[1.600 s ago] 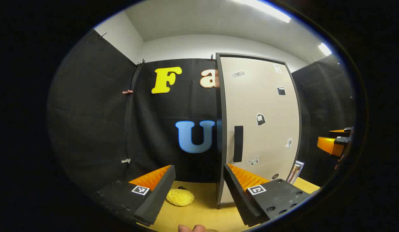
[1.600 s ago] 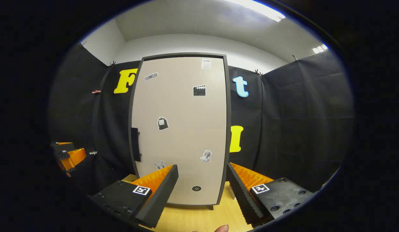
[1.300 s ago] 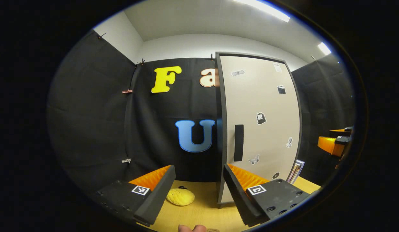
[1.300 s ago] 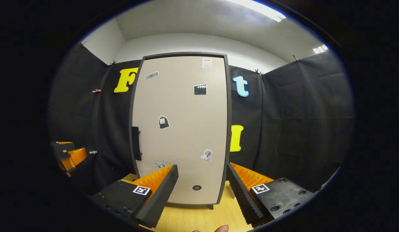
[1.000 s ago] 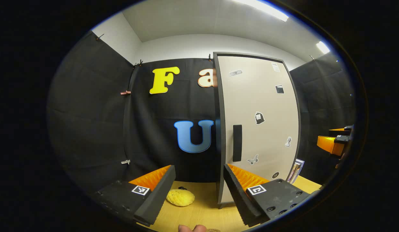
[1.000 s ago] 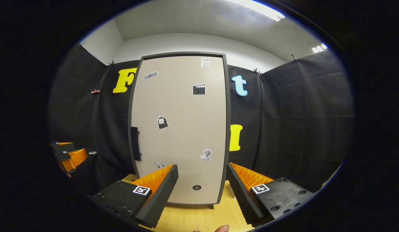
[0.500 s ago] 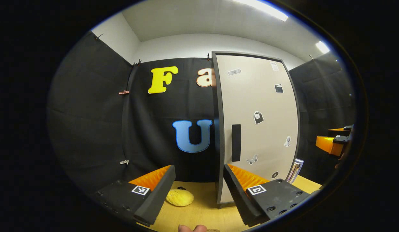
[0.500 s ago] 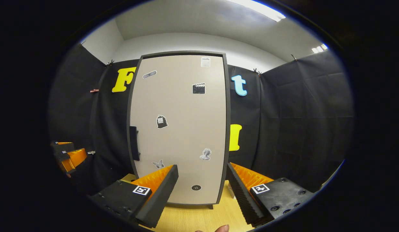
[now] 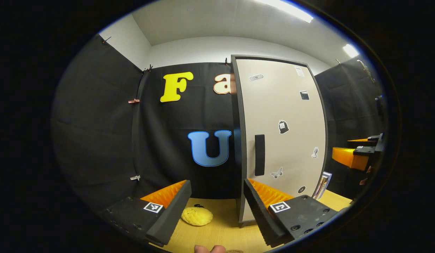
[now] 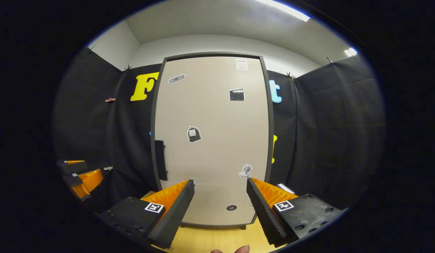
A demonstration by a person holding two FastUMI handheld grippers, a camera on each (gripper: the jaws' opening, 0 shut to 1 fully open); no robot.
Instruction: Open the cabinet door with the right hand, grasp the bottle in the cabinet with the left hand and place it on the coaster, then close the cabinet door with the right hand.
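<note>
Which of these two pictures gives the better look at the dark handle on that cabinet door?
The left gripper view: there the handle faces the camera as a full dark bar on the closed cabinet door. In the right gripper view the handle sits at the door's left edge, seen more from the side.

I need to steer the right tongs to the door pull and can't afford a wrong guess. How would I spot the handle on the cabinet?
Find the tall beige cabinet door standing on the wooden table against the black cloth. Go to its left edge, about mid-height: the handle is a dark upright bar there. Unlike the small flat stickers scattered over the door, it is long, plain and sticks out.
</note>
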